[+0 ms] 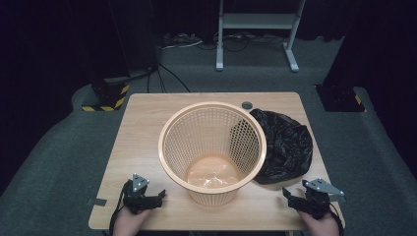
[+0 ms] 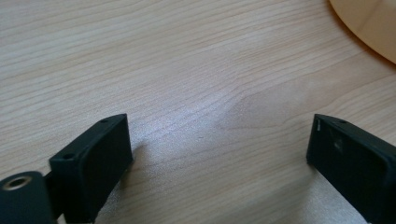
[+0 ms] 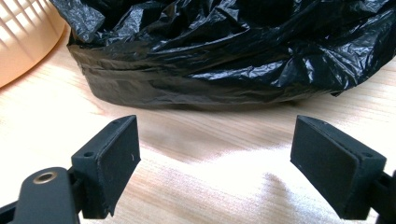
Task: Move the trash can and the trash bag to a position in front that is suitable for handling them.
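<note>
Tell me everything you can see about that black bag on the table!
The black bag is thin, shiny plastic, like a bin liner, all crumpled and creased into a loose heap rather than spread flat. It lies on the wooden table, on the right side, pressed close against the orange mesh basket, which hides part of it. In the right gripper view its bottom edge rests flat on the wood. The open right gripper faces it without touching. Nothing holds it.

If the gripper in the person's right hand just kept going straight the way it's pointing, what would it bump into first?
Most likely the crumpled black plastic bag, lying straight ahead of the open right gripper with only bare table between. The orange basket sits off to the side.
</note>
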Demonstrator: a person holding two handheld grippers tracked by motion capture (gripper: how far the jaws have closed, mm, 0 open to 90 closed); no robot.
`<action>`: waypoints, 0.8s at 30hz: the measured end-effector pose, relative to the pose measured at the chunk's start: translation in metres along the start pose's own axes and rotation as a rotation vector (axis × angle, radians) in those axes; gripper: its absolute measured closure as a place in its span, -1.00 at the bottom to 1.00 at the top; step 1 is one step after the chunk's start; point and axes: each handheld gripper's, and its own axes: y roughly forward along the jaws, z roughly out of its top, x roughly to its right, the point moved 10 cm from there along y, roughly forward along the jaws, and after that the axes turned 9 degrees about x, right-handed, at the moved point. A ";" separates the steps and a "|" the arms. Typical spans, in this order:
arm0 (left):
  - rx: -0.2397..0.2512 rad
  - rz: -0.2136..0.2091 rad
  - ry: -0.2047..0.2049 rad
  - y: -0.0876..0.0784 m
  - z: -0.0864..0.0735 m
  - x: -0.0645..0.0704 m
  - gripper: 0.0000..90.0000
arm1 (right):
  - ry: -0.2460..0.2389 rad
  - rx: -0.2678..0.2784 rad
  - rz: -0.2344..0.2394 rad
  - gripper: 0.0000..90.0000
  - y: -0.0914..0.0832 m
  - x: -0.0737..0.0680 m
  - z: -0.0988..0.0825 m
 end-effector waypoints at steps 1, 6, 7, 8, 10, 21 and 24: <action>-0.001 -0.003 0.001 0.000 0.000 0.000 -0.88 | -0.003 0.000 -0.001 -0.66 0.000 0.000 0.000; -0.004 -0.004 -0.001 0.000 -0.001 0.001 -0.91 | -0.038 -0.002 0.001 -0.66 0.000 -0.005 -0.002; -0.005 -0.003 -0.001 0.000 -0.001 0.001 -0.92 | -0.047 -0.004 0.001 -0.67 0.000 -0.007 -0.002; -0.008 -0.004 -0.002 0.000 -0.001 0.001 -0.93 | -0.052 -0.007 -0.002 -0.69 0.000 -0.007 -0.002; -0.014 -0.003 -0.006 0.000 -0.002 0.000 -0.97 | -0.073 -0.010 -0.011 -0.70 0.000 -0.008 -0.001; -0.016 -0.005 -0.004 0.001 -0.002 0.000 -0.99 | -0.114 -0.036 -0.032 -0.73 0.010 -0.020 0.001; -0.016 -0.005 -0.004 0.001 -0.002 0.000 -0.99 | -0.113 -0.030 -0.047 -0.73 0.008 -0.023 0.009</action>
